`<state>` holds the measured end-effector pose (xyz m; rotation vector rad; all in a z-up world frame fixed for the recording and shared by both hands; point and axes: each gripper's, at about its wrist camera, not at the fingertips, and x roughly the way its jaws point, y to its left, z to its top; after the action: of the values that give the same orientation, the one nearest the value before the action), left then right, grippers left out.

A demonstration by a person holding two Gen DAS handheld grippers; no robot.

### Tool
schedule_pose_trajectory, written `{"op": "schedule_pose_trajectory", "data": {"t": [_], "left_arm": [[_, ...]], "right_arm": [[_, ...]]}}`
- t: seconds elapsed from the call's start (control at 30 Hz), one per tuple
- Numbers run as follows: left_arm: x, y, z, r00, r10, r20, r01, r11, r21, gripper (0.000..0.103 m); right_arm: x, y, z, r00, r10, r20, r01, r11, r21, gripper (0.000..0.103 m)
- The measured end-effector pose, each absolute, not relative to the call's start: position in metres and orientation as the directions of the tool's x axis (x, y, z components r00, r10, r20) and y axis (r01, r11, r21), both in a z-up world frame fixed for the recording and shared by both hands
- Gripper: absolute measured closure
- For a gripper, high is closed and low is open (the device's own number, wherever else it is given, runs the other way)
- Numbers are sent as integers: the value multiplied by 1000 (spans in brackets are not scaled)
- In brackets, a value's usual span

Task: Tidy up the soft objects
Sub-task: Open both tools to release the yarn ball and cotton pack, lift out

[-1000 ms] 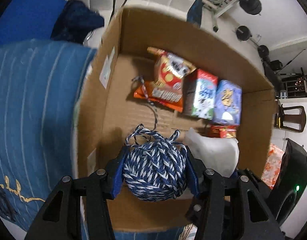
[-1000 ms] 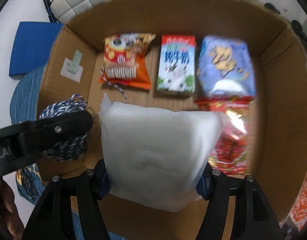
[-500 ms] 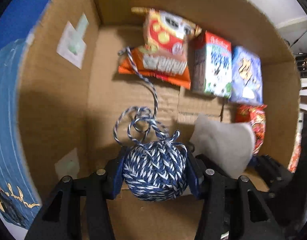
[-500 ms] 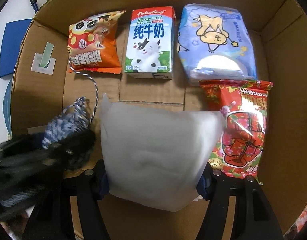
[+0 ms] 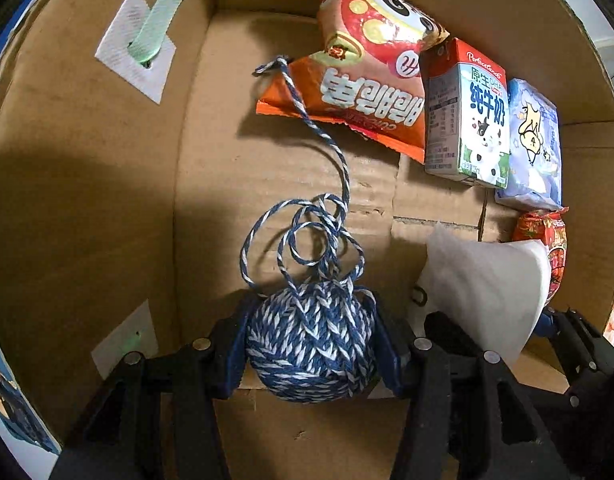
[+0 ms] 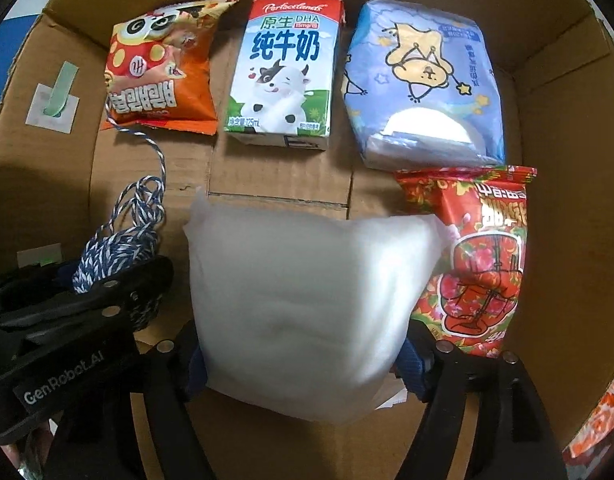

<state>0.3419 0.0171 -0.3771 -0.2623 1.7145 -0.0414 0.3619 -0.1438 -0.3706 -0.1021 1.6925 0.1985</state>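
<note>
My left gripper [image 5: 310,340] is shut on a blue-and-white ball of yarn [image 5: 311,344], held low inside the cardboard box [image 5: 87,184] near its left wall. A loose strand trails to the orange snack bag [image 5: 363,92]. My right gripper [image 6: 303,356] is shut on a white soft packet [image 6: 307,300], held over the box floor just right of the yarn [image 6: 115,248]. The left gripper also shows in the right wrist view [image 6: 79,312], and the white packet in the left wrist view [image 5: 487,288].
Along the box's far wall lie the orange snack bag [image 6: 159,72], a milk carton [image 6: 285,72] and a blue tissue pack [image 6: 423,84]. A red snack bag [image 6: 483,256] lies at the right wall. Paper labels [image 5: 137,44] stick to the left wall.
Both grippers have moved down and forward from above the box rim into the box, carrying the yarn ball and the white packet. Both grips are unchanged.
</note>
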Motion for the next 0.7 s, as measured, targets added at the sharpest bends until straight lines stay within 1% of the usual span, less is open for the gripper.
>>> {"op": "schedule_pose_trajectory", "data": {"t": [0.1, 0.3, 0.5, 0.57, 0.63, 0.7], "left_arm": [[340, 23, -380, -138, -195, -971, -148, 974, -174, 51], [345, 13, -372, -137, -169, -976, -131, 980, -151, 51], [347, -1, -355, -109, -134, -985, -98, 987, -124, 51], [348, -3, -348, -97, -125, -987, -92, 989, -116, 51], [348, -4, -340, -81, -119, -990, -88, 990, -111, 48], [349, -4, -331, -61, -115, -991, -85, 990, -110, 46]], "right_arm": [[361, -140, -383, -130, 33, -991, -188, 981, 57, 26], [359, -135, -383, -115, 18, -993, -194, 980, 41, 23], [352, -128, -361, -88, 7, -996, -200, 979, 25, 21], [351, -127, -354, -74, 8, -997, -205, 978, 23, 19], [349, -127, -345, -64, 4, -998, -211, 977, 17, 16], [348, -126, -338, -61, 4, -998, -214, 977, 17, 16]]}}
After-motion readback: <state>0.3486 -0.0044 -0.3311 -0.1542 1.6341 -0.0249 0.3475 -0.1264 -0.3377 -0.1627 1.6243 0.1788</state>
